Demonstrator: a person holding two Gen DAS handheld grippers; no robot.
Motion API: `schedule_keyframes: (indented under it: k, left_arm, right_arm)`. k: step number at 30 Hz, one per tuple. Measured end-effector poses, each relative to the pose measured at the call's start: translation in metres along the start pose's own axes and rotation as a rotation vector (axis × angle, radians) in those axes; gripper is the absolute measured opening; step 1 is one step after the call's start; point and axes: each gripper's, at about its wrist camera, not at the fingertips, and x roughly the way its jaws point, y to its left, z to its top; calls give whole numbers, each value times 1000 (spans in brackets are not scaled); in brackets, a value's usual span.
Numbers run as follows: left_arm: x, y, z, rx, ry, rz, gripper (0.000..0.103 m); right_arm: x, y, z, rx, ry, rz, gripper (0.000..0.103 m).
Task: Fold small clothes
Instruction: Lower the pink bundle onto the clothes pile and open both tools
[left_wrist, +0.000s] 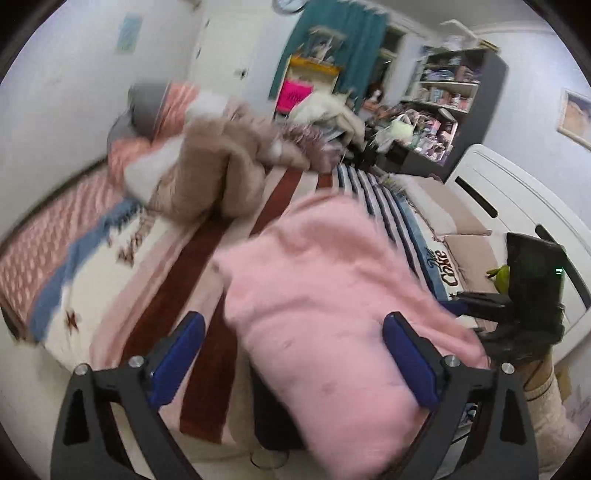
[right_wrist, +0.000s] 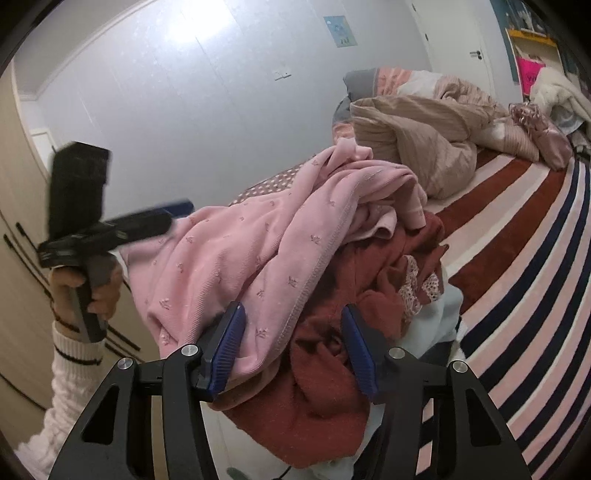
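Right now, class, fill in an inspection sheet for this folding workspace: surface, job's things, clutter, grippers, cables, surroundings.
Surface: striped blanket covering the bed.
Job's things: pink garment draped over a dark red garment, unfolded pile.
Clutter: beige bedding heaped behind; crowded shelf.
Grippers: left gripper open around the pink cloth; right gripper open at the pile.
Cables: nothing seen.
Surroundings: white wall, teal curtain.

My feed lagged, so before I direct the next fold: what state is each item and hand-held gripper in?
Left hand-held gripper: open, holding nothing.
Right hand-held gripper: open, at the pile.
Pink garment: unfolded, draped over the pile.
Red garment: crumpled, under the pink one.
Beige blanket: bunched on the bed.
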Motion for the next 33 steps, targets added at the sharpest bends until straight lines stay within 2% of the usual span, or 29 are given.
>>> schedule_keyframes:
  k: [2, 3, 4, 6, 9, 11, 12, 14, 16, 17, 18, 20, 23, 28, 33]
  left_arm:
    - [4, 11, -5, -79, -3, -118, 94]
    - [5, 12, -6, -89, -7, -152, 86]
    - [6, 10, -7, -72, -19, -142, 76]
    - [6, 4, -7, -38, -29, -107, 68]
    - [5, -1, -3, -35, -42, -125, 57]
    - [4, -5, -1, -18, -51, -121, 53]
    - [4, -6, -1, -9, -51, -114, 51]
    - [5, -9, 1, -2, -57, -107, 47]
    - [3, -10, 4, -4, -64, -115, 42]
    - [4, -11, 3, -4, -63, -116, 40]
    - [4, -14, 5, -1, -67, -116, 37]
    - [3, -19, 7, 3, -76, -107, 34]
    - [-4, -26, 15, -17, -104, -149, 32]
    - [-17, -60, 33, 30, -139, -193, 32]
    - [-16, -81, 40, 56, -144, -194, 32]
  right_arm:
    - [0, 0, -1, 2, 7, 3, 50]
    - [0, 0, 0, 6, 7, 6, 50]
    - [-2, -1, 1, 13, 3, 11, 50]
    - [-12, -4, 7, 36, -68, 34, 50]
    - [-25, -11, 18, 102, -155, 103, 51]
    - [-15, -13, 26, 117, -102, 170, 55]
    - [-7, -11, 28, 117, -59, 174, 62]
    - [6, -9, 28, 111, -9, 161, 64]
    - [20, -6, 25, 122, 36, 202, 64]
    - [23, -5, 24, 124, 33, 207, 54]
    - [24, -4, 23, 122, 15, 205, 30]
    - [22, 2, 23, 111, -23, 183, 16]
    - [6, 10, 26, 87, -94, 174, 12]
    - [-27, 10, 35, 70, -167, 167, 12]
    - [-53, 1, 39, 77, -206, 147, 12]
